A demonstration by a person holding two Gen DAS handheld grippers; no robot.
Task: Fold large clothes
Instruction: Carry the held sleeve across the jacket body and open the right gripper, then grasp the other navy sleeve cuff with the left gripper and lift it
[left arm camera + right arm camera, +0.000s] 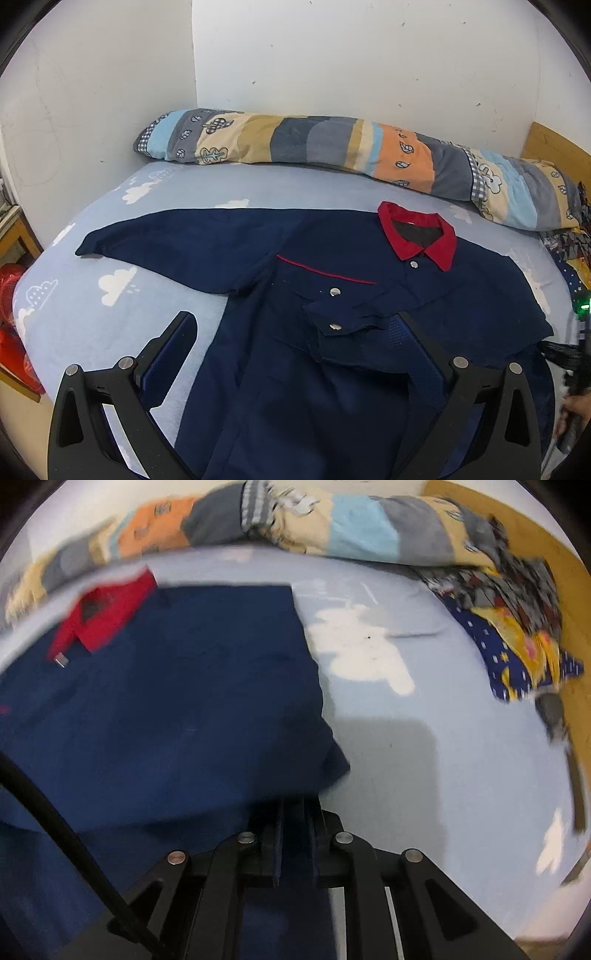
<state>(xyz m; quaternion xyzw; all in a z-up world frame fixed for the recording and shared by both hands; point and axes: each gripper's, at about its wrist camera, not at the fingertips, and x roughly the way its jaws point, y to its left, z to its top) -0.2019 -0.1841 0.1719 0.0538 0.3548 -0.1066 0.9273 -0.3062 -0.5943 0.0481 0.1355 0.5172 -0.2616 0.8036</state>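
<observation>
- The navy shirt (295, 295) lies flat, front up, on the light blue cloud-print bedsheet (110, 295), its red collar (417, 236) pointing toward one o'clock in the left wrist view.
- One sleeve (177, 240) stretches out toward ten o'clock; the other sleeve, cuff (343, 321) snapped, lies folded across the chest.
- The left gripper (295, 332) hovers over the shirt's lower part, fingers spread wide and holding nothing.
- The right gripper (295, 812) is clenched on the shirt's edge at six o'clock in its own blurred view.
- A patchwork bolster pillow (332, 147) lies along the wall at twelve o'clock.
- Crumpled patterned cloth (517, 627) sits at two o'clock beside the wooden headboard (535, 535).
</observation>
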